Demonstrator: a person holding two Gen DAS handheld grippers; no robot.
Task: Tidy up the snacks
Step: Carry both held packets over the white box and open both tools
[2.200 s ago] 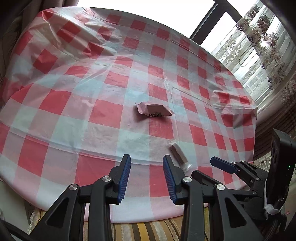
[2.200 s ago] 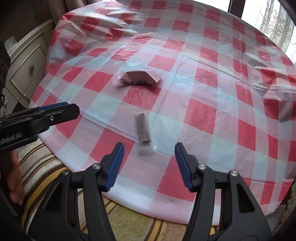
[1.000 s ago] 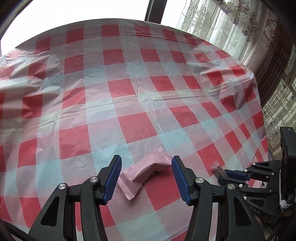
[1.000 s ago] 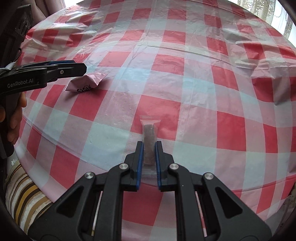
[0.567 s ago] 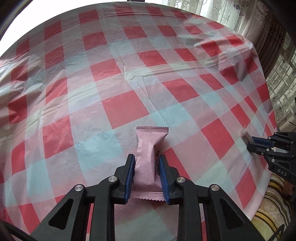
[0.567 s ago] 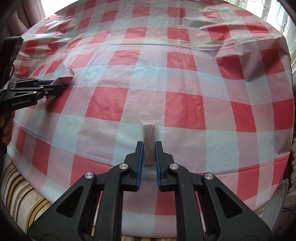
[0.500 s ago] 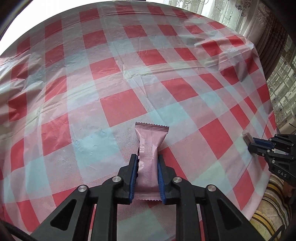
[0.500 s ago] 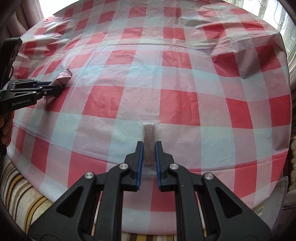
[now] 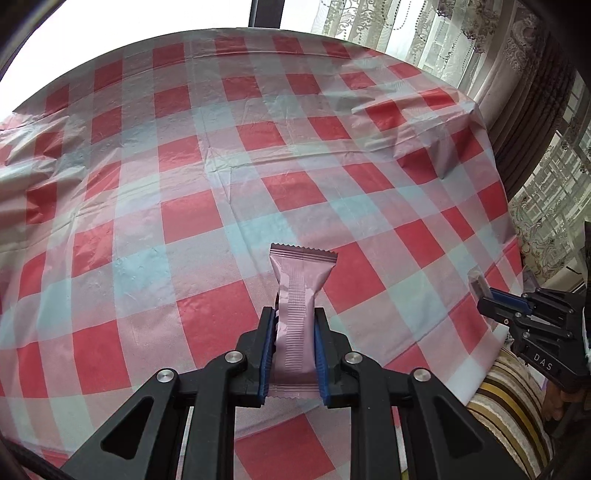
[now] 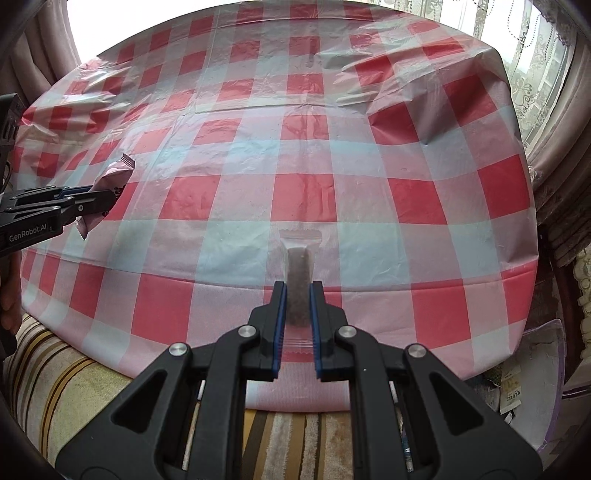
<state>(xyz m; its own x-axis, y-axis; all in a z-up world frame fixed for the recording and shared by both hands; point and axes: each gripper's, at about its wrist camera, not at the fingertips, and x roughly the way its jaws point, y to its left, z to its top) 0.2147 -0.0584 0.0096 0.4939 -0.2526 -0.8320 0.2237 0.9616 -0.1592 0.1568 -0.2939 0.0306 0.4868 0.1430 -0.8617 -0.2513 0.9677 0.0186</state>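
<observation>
My left gripper (image 9: 294,325) is shut on a pink snack packet (image 9: 298,291) and holds it above the red-and-white checked tablecloth (image 9: 192,221). The same packet (image 10: 107,184) shows in the right wrist view, clamped in the left gripper (image 10: 107,197) at the left edge. My right gripper (image 10: 297,299) is shut on a clear-wrapped brown snack bar (image 10: 298,280), lifted off the cloth near the table's front edge. In the left wrist view the right gripper (image 9: 484,301) is at the far right with the bar (image 9: 476,282) sticking out of it.
The round table (image 10: 369,184) is covered by the wrinkled plastic cloth, bunched at the far right (image 10: 399,96). A striped cushion (image 10: 74,376) lies below the table's near edge. Lace curtains (image 9: 424,33) and a window are behind the table.
Both grippers closed on their snacks and have since lifted them off the cloth. Both views have pulled back and up, showing more of the table.
</observation>
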